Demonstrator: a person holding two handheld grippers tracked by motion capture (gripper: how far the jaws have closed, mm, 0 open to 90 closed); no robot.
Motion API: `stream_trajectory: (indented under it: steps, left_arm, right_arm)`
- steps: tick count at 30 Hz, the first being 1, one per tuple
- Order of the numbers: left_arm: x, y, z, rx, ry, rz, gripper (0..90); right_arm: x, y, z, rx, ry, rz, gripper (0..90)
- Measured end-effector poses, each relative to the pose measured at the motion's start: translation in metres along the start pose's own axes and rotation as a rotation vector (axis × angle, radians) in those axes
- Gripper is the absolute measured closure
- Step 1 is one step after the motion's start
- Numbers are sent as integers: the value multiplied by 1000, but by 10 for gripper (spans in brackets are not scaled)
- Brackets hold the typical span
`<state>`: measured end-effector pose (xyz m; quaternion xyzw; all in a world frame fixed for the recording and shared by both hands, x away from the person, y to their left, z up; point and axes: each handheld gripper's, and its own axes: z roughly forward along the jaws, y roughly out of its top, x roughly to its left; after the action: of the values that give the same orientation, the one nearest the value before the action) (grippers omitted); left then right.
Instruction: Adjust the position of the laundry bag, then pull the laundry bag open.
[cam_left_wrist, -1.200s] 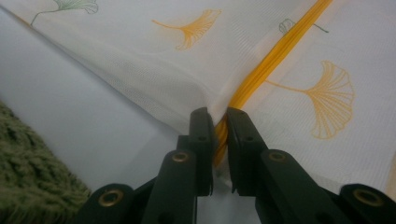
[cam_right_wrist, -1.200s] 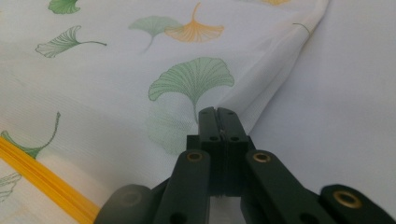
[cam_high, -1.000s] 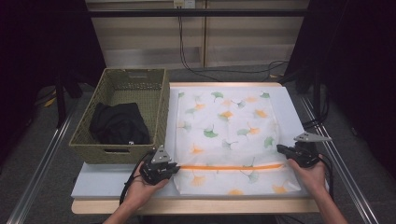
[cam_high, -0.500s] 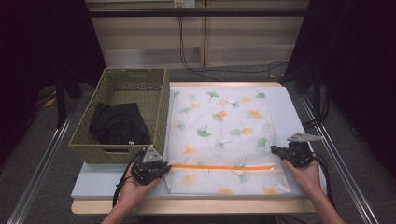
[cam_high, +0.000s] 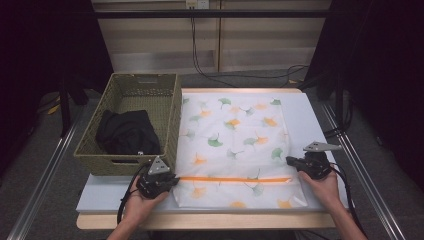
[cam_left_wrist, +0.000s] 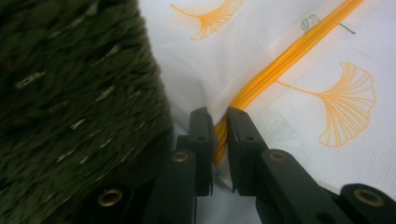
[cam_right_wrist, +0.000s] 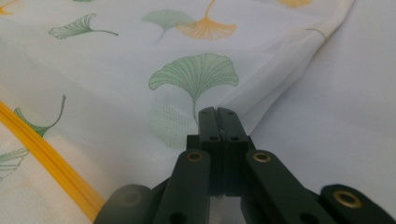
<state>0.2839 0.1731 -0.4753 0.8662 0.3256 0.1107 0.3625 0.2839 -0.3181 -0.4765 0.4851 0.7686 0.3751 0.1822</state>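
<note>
On the tabletop (cam_high: 320, 120), the ginkgo-print laundry bag (cam_high: 235, 145) lies flat just right of the wicker basket (cam_high: 127, 125) that holds the black garment (cam_high: 127, 132). Its orange zipper (cam_high: 235, 178) looks closed; filling remains. The left gripper (cam_left_wrist: 217, 135) pinches the zipper's end; the right gripper (cam_right_wrist: 216, 119), jaws closed, clamps the bag's edge.

Lab-type recording bay, not a home. Pale work table (cam_high: 320, 115) flanked by metal floor rails (cam_high: 45, 172). Black curtains (cam_high: 45, 45) close off both sides. Bare panelled back wall (cam_high: 160, 45) with loose cables (cam_high: 200, 55) hanging down to the grey floor.
</note>
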Motion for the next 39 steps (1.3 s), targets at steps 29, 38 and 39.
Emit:
stream_trajectory:
  steps: [29,38,39]
  left_arm:
    - [-22,3,-17,-123,-61,43,450]
    - [-29,11,-13,-170,-82,58,373]
    - [-29,11,-13,-170,-82,58,362]
  right_arm:
    - [-5,-4,-19,-32,72,78,422]
    - [6,-11,-30,3,65,65,454]
    - [6,-11,-30,3,65,65,454]
